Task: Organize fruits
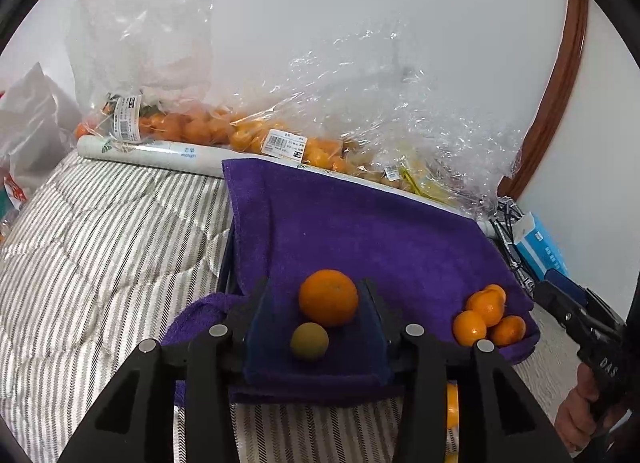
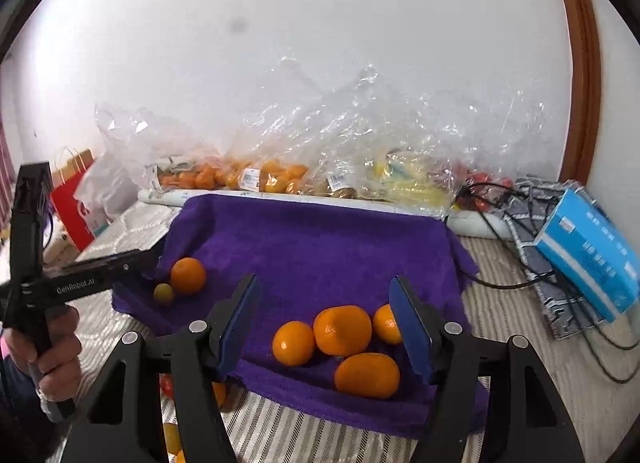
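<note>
A purple towel lies over a raised box on the striped bed. On it sit one orange and a small green-brown fruit at the left, and several mandarins at the right. My left gripper is open, its blue pads on either side of the orange and the small fruit. My right gripper is open above the mandarins, one partly hidden behind its right pad.
Clear plastic bags of oranges and other fruit line the wall behind a white roll. A blue tissue pack, checked cloth and black cables lie at the right. Loose fruit shows under my right gripper.
</note>
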`<action>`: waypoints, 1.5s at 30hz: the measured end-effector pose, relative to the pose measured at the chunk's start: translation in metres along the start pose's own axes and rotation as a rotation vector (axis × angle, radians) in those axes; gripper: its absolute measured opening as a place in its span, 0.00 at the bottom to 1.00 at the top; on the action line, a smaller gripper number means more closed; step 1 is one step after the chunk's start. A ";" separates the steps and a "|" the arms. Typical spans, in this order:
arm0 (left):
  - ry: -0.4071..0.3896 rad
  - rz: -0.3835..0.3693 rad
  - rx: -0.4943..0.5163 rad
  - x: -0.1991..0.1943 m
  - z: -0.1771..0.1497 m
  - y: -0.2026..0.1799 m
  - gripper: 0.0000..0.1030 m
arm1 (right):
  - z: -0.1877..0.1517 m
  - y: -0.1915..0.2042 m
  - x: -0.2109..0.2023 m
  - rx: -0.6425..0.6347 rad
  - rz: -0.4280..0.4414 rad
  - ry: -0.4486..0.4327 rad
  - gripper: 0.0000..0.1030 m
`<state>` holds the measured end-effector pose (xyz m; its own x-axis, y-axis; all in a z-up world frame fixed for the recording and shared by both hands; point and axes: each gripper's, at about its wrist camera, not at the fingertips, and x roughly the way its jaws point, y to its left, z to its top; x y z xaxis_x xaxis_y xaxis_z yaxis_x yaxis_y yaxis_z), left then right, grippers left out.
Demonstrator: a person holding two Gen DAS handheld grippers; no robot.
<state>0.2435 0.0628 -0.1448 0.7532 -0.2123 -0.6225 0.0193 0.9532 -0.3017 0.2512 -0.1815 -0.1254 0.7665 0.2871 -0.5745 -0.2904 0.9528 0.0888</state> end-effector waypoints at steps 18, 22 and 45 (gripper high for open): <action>-0.027 -0.029 0.036 -0.018 0.000 -0.017 0.43 | -0.031 0.013 -0.042 0.118 -0.079 0.028 0.64; -0.039 -0.019 0.056 -0.021 -0.002 -0.023 0.43 | -0.036 0.013 -0.046 0.144 -0.087 0.093 0.62; -0.076 0.090 0.164 -0.063 -0.043 -0.016 0.45 | -0.086 0.061 -0.039 0.121 0.037 0.243 0.39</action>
<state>0.1678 0.0513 -0.1318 0.8043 -0.1139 -0.5832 0.0522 0.9912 -0.1216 0.1548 -0.1433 -0.1675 0.5922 0.3033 -0.7465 -0.2339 0.9513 0.2009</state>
